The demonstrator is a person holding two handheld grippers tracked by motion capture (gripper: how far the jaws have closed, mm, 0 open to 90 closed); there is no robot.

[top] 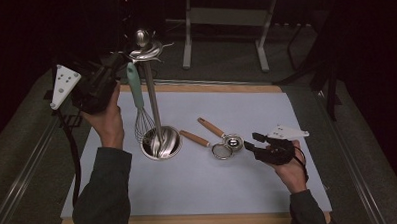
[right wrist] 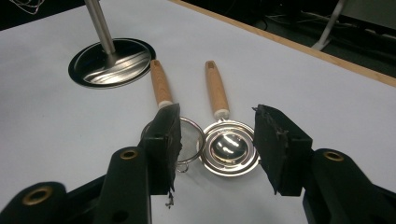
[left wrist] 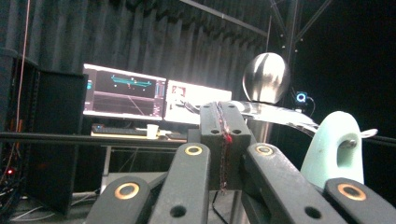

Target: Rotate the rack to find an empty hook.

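Up high, left gripper [top: 115, 62] pinched closed beside whisk [top: 137, 104] — right gripper [right wrist: 215, 144] wide, empty.

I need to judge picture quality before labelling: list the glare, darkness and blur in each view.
High view: dim, room beyond the table black, glare on the utensil stand's base. Left gripper view: dark curtains, overexposed monitors, a bright streak on the stand's ball top, the shut left gripper close and soft. Right gripper view: evenly lit mat, a highlight in the ladle bowl, the open right gripper slightly blurred.

Whisk [top: 138, 101] hangs on stand [top: 153, 101]; strainer [top: 219, 150] right, beside ladle [top: 231, 140].
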